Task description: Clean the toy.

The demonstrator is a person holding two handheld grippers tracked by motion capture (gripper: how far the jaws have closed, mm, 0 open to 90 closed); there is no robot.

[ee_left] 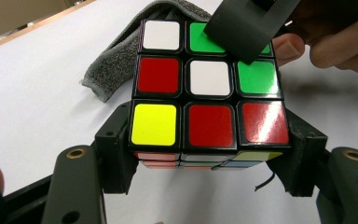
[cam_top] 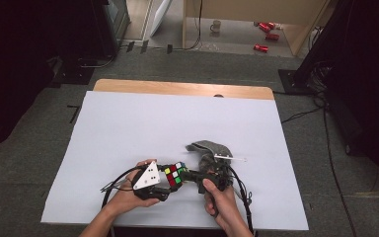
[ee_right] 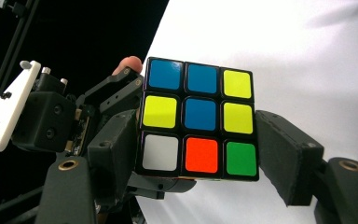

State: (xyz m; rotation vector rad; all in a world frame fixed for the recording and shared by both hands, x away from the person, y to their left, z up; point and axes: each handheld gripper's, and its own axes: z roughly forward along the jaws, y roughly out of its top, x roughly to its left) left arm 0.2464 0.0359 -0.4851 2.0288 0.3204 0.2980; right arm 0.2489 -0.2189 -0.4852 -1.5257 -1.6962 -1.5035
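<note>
The colourful plastic puzzle cube (cam_top: 174,174) is held up near the front of the white table (cam_top: 128,128), still all mixed up. The left gripper (ee_left: 209,154) squeezes its sides. The right gripper (ee_right: 198,154) sits around it; I think one side has a small gap. A grey cloth (ee_left: 116,60) lies behind in the left gripper view.

surface: tabletop (cam_top: 128,86) — light wood, bare strip along the far edge | cover: white sheet (cam_top: 143,128) spread over nearly all of it | on sheet: grey cloth (cam_top: 209,147) — crumpled, right of centre toward the near edge | below: grey carpeted floor (cam_top: 29,148)
</note>
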